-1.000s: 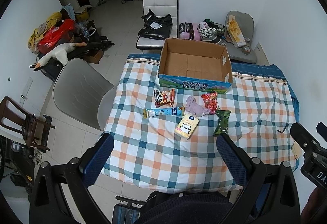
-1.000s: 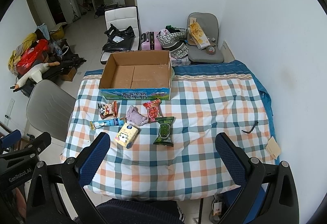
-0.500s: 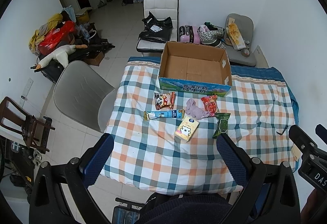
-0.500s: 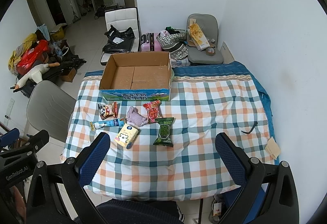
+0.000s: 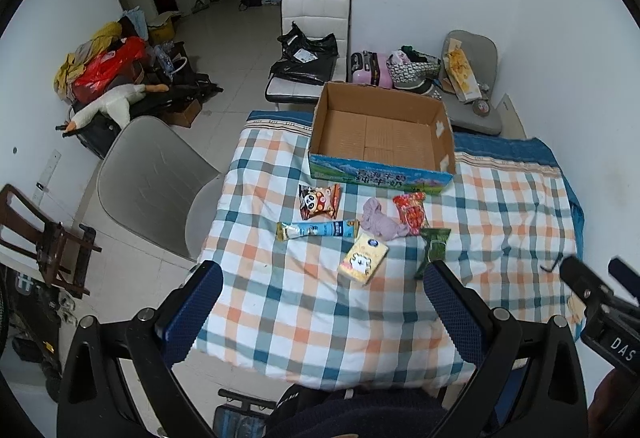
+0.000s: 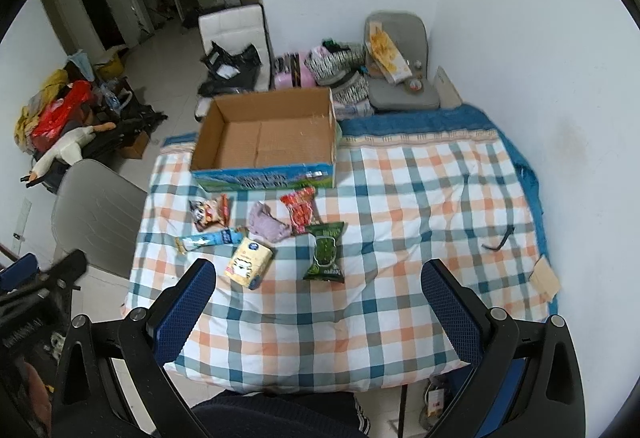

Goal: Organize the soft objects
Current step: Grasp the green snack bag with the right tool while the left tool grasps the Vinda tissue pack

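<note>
Both grippers, left gripper (image 5: 322, 302) and right gripper (image 6: 318, 298), gape wide over the checked table (image 5: 320, 310). Crumpled lilac cloth (image 5: 380, 223) lies among snack packets before the open box (image 5: 380, 138); the green packet (image 5: 434, 248) is partly hidden.

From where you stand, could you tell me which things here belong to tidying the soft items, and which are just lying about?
For the job:
cardboard box
purple cloth
panda snack bag
red snack bag
green snack bag
blue tube
yellow tissue pack

Lying about:
black strap
goose plush
pink suitcase
</note>
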A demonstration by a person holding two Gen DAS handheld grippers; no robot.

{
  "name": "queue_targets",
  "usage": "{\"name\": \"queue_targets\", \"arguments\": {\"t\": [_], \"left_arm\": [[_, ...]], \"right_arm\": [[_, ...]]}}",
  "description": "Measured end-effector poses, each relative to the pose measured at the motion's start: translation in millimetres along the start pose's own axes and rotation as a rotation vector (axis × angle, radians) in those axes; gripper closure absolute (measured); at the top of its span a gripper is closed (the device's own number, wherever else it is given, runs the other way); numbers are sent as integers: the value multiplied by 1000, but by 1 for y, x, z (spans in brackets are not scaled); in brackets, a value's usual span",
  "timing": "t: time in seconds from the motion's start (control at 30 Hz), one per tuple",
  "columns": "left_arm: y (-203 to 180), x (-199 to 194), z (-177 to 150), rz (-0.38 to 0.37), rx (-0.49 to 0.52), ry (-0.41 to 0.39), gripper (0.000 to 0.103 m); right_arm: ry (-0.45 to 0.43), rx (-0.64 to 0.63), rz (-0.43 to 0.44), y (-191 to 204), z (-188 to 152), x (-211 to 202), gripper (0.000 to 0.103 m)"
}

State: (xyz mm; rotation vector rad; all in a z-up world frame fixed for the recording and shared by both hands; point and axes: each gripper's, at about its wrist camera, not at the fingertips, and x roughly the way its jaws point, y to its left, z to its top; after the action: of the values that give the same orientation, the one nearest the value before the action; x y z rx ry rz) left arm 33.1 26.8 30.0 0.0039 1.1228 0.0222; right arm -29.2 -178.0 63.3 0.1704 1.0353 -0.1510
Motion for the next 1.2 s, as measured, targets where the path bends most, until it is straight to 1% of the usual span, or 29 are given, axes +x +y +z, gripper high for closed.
{"name": "queue_targets", "arguments": {"t": [0.07, 0.13, 0.2, 0.23, 0.3, 0.33, 0.37, 0.4, 0.47, 0.5, 0.63, 0.73, 0.77, 0.87, 0.93, 1.0, 1.03, 1.1, 1.13, 1.17, 1.2], "left_arm": [[1, 21, 6, -10, -18, 21, 0], [1, 50, 13, -18, -33, 59, 0], [-2, 73, 17, -4, -25, 98, 0], [-6, 97, 18, -10, -15, 123, 0], [-8, 126, 17, 3, 0, 163, 0], [-13, 145, 17, -6, 13, 185, 0], [-17, 163, 16, -3, 28, 203, 0], [-22, 178, 15, 2, 44, 223, 0], [-31, 217, 8, -18, 83, 271, 0], [-37, 233, 7, -13, 104, 292, 0], [-55, 305, -6, -39, 170, 397, 0], [-69, 348, -18, -49, 216, 477, 0], [-72, 360, -22, -50, 224, 504, 0], [-78, 385, -31, -81, 230, 558, 0], [-81, 395, -33, -91, 235, 569, 6], [-83, 403, -33, -97, 235, 584, 17], [-84, 405, -32, -113, 226, 590, 20], [-87, 406, -30, -127, 222, 596, 32], [-90, 408, -28, -118, 229, 593, 32], [-92, 407, -27, -110, 226, 592, 33], [-92, 406, -26, -108, 209, 591, 33]], "right_arm": [[42, 20, 2, -5, 8, 27, 0], [95, 38, -1, -10, 17, 61, 0], [150, 61, 4, -18, 20, 103, 0], [176, 70, -1, -22, 20, 126, 0], [224, 79, 8, -32, 13, 176, 0], [263, 82, -2, -32, 16, 202, 0], [280, 76, -8, -39, 4, 225, 0], [317, 73, 0, -39, 5, 252, 0], [376, 71, -11, -42, -2, 293, 0], [397, 66, -5, -42, -4, 309, 0], [464, 56, -15, -44, -11, 379, 0], [498, 49, -23, -43, -16, 416, 0], [505, 52, -17, -44, -18, 421, 1], [540, 69, 13, -44, -18, 448, 3], [560, 70, 22, -42, -17, 464, 3], [575, 71, 29, -41, -16, 476, 5], [583, 74, 36, -42, -17, 484, 9], [598, 77, 45, -45, -21, 499, 11], [603, 82, 54, -46, -21, 505, 11], [609, 86, 59, -46, -22, 511, 15], [619, 87, 62, -47, -22, 516, 23]]}}
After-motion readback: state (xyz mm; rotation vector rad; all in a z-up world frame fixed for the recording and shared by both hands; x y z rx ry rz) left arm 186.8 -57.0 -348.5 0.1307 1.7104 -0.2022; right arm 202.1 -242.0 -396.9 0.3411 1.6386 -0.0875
